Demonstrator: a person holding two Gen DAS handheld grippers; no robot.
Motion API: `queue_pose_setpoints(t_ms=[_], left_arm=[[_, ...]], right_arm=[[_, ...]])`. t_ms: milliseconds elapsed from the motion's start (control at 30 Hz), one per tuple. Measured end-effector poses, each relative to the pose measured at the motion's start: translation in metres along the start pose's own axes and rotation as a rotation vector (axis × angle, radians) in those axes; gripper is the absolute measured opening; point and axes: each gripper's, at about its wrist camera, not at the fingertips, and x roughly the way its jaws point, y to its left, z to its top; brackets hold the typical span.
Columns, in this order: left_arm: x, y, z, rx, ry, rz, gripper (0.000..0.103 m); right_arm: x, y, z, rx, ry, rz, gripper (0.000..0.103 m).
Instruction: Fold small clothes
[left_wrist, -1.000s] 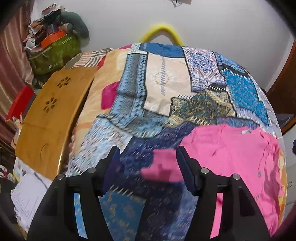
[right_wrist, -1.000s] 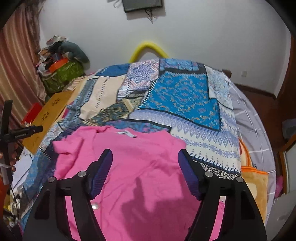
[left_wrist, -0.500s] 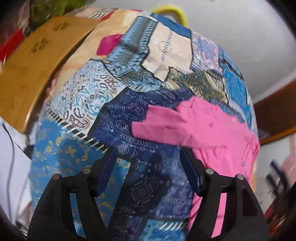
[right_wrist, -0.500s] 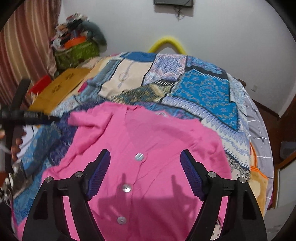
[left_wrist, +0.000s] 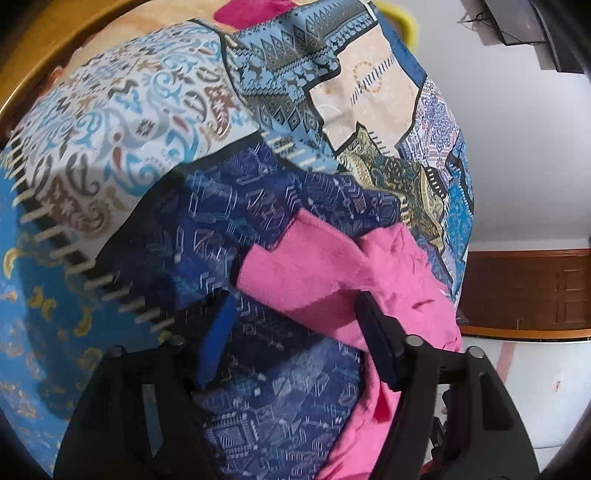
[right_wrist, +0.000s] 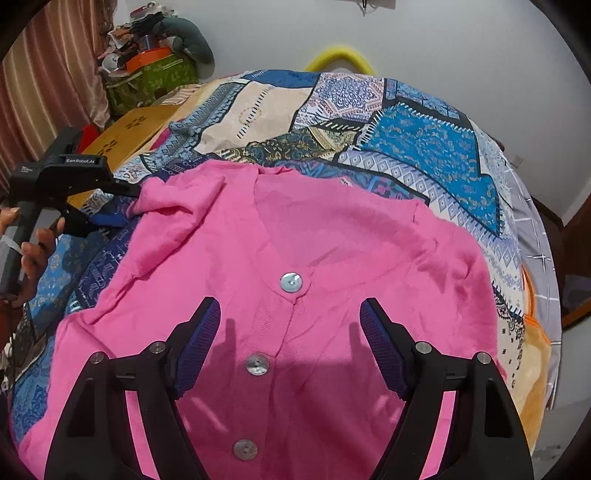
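A small pink buttoned cardigan lies face up on a patchwork bedspread. Its short left sleeve lies spread out to the side, and its body shows further right in the left wrist view. My left gripper is open, tilted, close above the bedspread at that sleeve's lower edge, holding nothing. It also shows in the right wrist view, held in a hand at the sleeve. My right gripper is open and empty above the cardigan's front, around the second button.
The bedspread covers a bed. A wooden board lies along the bed's left side. A green bag with clutter stands at the far left corner. A yellow hoop shows behind the bed, against a white wall.
My left gripper has let the sleeve drop flat, then tilted and moved closer to the bedspread. My right gripper has drawn back toward the hem, bringing the buttons into view.
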Motion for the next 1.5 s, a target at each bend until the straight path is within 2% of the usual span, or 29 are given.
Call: queue_pose_setpoints(t_ms=[67,133,200,300,500,700,767,900,1067,1200,1333,1400,1500], left_arm=[[0.003,-0.003,0.002,0.022,-0.005,-0.001,0.038],[0.007,-0.007,0.003,0.036,0.002,0.005,0.024],[0.007,-0.008,0.004,0.047,-0.001,0.003,0.016],[0.002,-0.015,0.003,0.088,-0.040,0.056,0.006],[-0.040,-0.050,-0.009,0.269,-0.217,0.219,0.005],[-0.102,-0.122,-0.039,0.532,-0.450,0.323,0.005],[-0.118,-0.156,-0.057,0.640,-0.522,0.335,0.005],[-0.131,-0.205,-0.084,0.752,-0.566,0.298,0.005],[-0.115,-0.252,-0.113,0.834,-0.517,0.240,0.005],[-0.078,-0.278,-0.142,0.911,-0.438,0.252,0.005],[-0.039,-0.286,-0.165,0.954,-0.331,0.282,0.006],[-0.018,-0.284,-0.174,0.951,-0.250,0.289,0.006],[0.000,-0.282,-0.186,0.941,-0.178,0.297,0.008]], right_arm=[[0.001,0.000,-0.001,-0.007,0.003,-0.007,0.075],[0.002,-0.002,-0.002,-0.009,0.005,-0.012,0.075],[0.001,-0.004,-0.004,-0.001,0.005,-0.011,0.075],[-0.001,-0.010,-0.006,0.021,0.004,-0.009,0.075],[-0.013,-0.022,-0.011,0.033,-0.010,-0.020,0.075],[-0.023,-0.037,-0.013,0.070,-0.032,-0.005,0.075],[-0.027,-0.040,-0.014,0.083,-0.044,0.004,0.075],[-0.036,-0.050,-0.016,0.109,-0.072,0.026,0.075],[-0.051,-0.067,-0.021,0.149,-0.116,0.053,0.075],[-0.061,-0.085,-0.029,0.193,-0.139,0.077,0.075],[-0.064,-0.102,-0.040,0.247,-0.139,0.097,0.075],[-0.065,-0.107,-0.045,0.265,-0.136,0.104,0.075],[-0.067,-0.112,-0.050,0.276,-0.131,0.112,0.075]])
